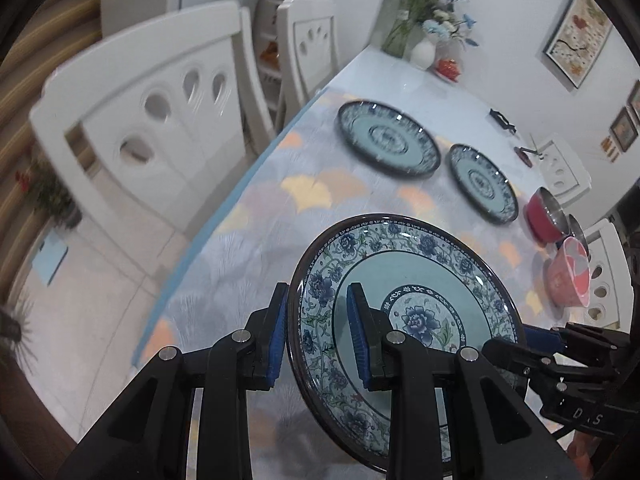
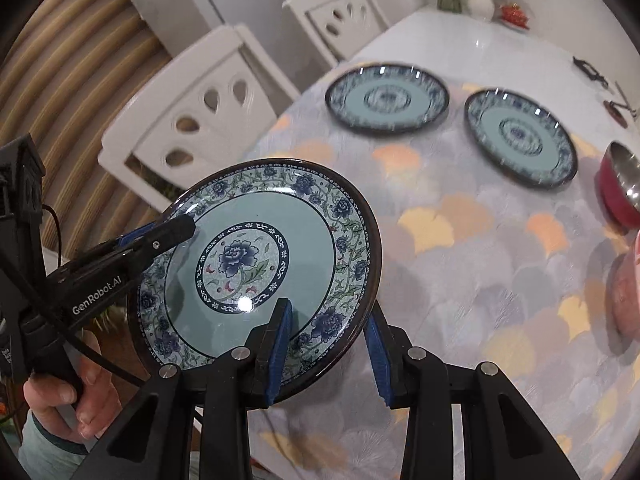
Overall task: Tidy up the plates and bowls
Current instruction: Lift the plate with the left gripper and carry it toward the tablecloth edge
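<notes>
A blue floral plate (image 1: 416, 292) is held tilted above the table; it also shows in the right wrist view (image 2: 260, 256). My left gripper (image 1: 318, 336) straddles its left rim, one pad on each face, with a gap still showing. My right gripper (image 2: 330, 350) straddles the plate's near right rim, its jaws wide apart. Each gripper shows in the other's view, the right one (image 1: 540, 344) and the left one (image 2: 160, 236). Two more blue plates lie flat farther off, one at left (image 1: 388, 140) (image 2: 386, 98) and one at right (image 1: 482, 182) (image 2: 520, 136).
A red metal bowl (image 1: 546, 214) (image 2: 618, 184) and a pink bowl (image 1: 570, 276) sit at the table's right. White chairs (image 1: 152, 128) (image 2: 192, 116) stand along the left edge. A vase of flowers (image 1: 424, 46) stands at the far end.
</notes>
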`<state>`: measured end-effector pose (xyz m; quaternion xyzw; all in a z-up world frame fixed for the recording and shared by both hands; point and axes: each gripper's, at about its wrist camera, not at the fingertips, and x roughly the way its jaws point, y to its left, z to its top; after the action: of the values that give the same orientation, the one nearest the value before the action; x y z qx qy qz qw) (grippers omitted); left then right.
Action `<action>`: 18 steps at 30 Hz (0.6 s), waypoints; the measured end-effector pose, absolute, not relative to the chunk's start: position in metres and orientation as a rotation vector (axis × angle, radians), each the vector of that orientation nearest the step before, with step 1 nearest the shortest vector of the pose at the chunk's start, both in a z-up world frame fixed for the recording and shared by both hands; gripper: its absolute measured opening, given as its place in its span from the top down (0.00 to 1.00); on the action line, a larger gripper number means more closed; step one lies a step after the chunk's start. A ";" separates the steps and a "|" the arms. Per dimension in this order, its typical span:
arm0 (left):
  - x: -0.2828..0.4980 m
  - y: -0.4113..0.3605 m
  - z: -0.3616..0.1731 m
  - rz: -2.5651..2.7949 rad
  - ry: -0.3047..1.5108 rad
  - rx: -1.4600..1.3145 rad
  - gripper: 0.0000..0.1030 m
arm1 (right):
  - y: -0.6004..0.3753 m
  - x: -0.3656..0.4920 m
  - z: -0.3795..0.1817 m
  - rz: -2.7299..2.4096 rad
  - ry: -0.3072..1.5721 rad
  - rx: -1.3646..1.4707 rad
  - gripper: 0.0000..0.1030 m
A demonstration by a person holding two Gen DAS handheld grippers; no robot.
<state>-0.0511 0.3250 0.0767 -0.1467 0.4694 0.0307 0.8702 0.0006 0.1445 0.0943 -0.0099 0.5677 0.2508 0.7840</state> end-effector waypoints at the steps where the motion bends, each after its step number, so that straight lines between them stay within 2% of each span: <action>1: -0.052 0.325 0.070 0.065 0.995 -0.306 0.75 | 0.145 -0.002 0.092 0.541 1.232 -0.030 0.64; 18: -0.050 0.299 0.032 0.003 1.096 -0.170 0.75 | 0.131 0.000 0.035 0.451 1.384 0.017 0.64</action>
<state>-0.0503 0.2989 0.0319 -0.0805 0.5202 0.0012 0.8502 0.0000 0.1315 0.0352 0.0080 0.6327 0.2062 0.7464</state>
